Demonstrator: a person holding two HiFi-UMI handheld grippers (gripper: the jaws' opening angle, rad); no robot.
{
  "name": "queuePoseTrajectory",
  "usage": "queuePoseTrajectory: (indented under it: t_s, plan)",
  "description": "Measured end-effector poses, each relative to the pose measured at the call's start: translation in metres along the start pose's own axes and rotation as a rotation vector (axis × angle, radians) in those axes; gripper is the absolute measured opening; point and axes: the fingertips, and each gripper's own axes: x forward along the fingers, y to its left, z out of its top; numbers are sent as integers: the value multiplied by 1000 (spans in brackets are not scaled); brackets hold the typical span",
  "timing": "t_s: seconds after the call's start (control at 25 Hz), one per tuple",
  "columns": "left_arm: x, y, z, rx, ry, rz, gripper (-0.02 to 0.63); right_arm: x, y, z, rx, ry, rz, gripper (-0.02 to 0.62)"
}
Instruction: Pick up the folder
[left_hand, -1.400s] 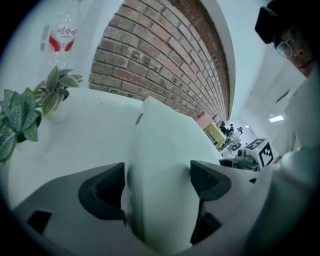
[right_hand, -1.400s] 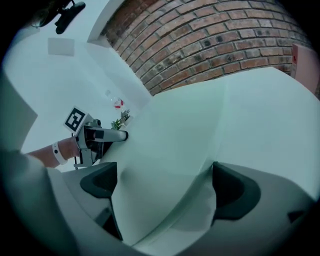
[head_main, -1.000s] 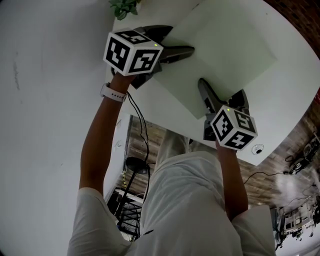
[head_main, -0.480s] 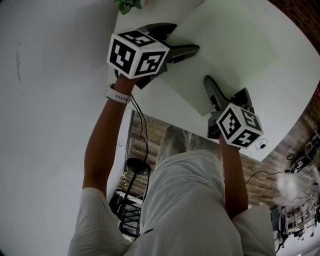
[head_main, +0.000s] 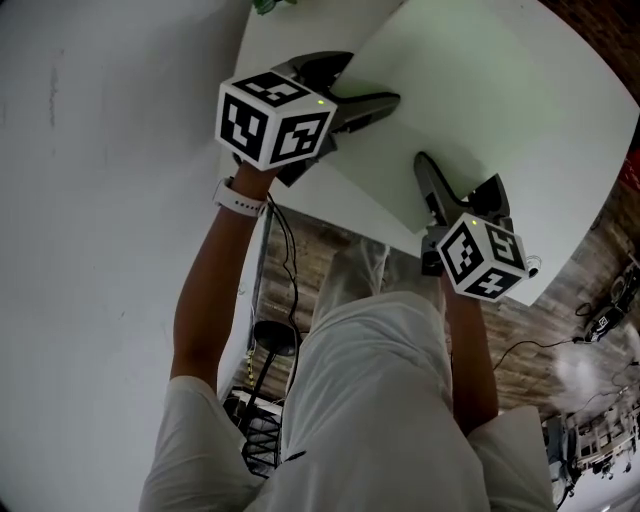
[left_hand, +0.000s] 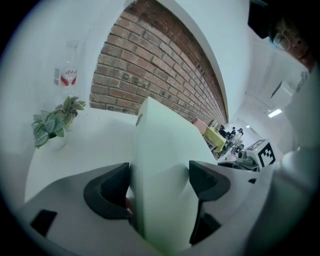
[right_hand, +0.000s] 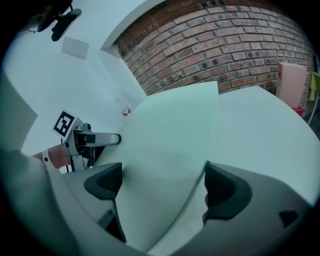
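Note:
A pale green folder (head_main: 470, 90) lies tilted over the white table (head_main: 575, 225), its near edge raised. My left gripper (head_main: 368, 78) is shut on the folder's left edge, one finger above the sheet and one below. In the left gripper view the folder (left_hand: 160, 165) fills the gap between the jaws of the left gripper (left_hand: 160, 182). My right gripper (head_main: 455, 175) is shut on the folder's near corner. In the right gripper view that corner (right_hand: 170, 145) spans the jaws of the right gripper (right_hand: 162, 182).
A small potted plant (left_hand: 50, 125) and a clear bottle (left_hand: 67, 75) stand at the table's far left by the brick wall (left_hand: 150, 65). A small round white object (head_main: 533, 265) sits near the table's front edge. Below the table are a stool and cables.
Both grippers have risen with the folder in them and come nearer the camera. The folder's near edge stands higher off the table than before.

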Motion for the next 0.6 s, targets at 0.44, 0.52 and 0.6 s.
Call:
queuePoseTrajectory:
  t_s: [0.44, 0.52, 0.6]
  plan:
    - [-51, -33, 20, -46, -113, 65, 383, -42, 26, 34, -88, -57, 41, 509]
    - [-66, -41, 14, -52, -147, 77, 383, -53, 35, 31, -117, -73, 51, 508]
    - [-82, -50, 5, -65, -180, 85, 383, -66, 45, 26, -148, -86, 61, 505]
